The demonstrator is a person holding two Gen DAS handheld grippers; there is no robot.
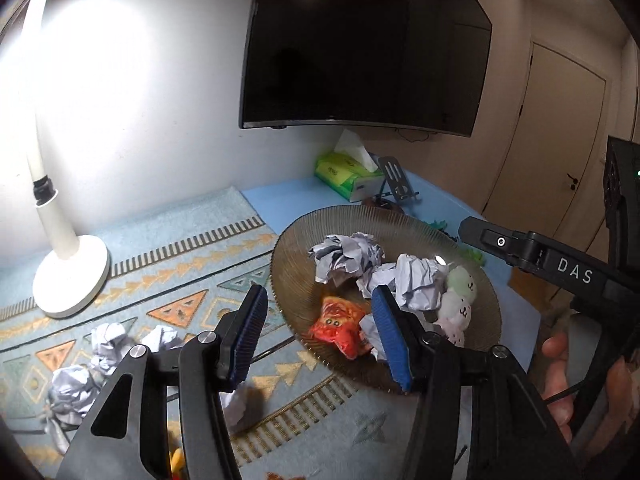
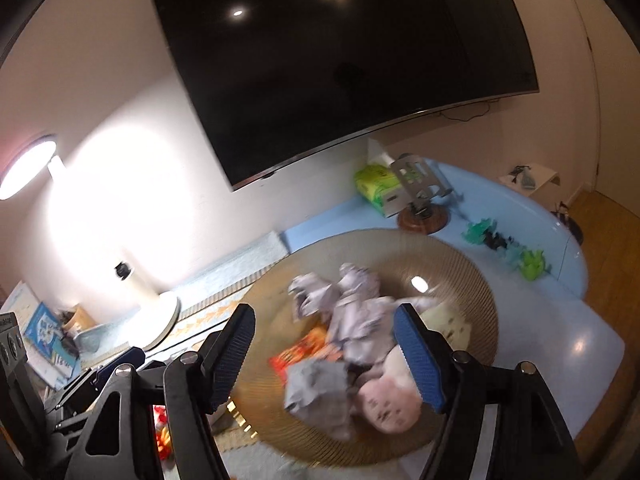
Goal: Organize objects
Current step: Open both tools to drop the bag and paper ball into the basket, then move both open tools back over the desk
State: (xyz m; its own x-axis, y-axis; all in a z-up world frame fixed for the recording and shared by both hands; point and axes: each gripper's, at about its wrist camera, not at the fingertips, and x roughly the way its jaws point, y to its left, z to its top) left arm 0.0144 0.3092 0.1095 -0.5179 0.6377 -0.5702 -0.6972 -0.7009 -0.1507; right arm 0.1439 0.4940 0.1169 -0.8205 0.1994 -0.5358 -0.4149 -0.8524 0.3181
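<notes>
We hold the left gripper (image 1: 320, 334) and the right gripper (image 2: 326, 356) over the round ribbed amber glass plate (image 1: 296, 240), both parted and empty. The crumpled white paper balls (image 1: 416, 280) lie heaped in the plate beyond our fingertips; they show no long axis.

Patterned mat (image 1: 168, 280) on blue table (image 1: 280, 200): bowl (image 1: 288, 256), lamp (image 1: 72, 276), paper balls (image 1: 108, 340).

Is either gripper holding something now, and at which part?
No. The left gripper and right gripper both stand open above the plate, with nothing between their pads.
</notes>
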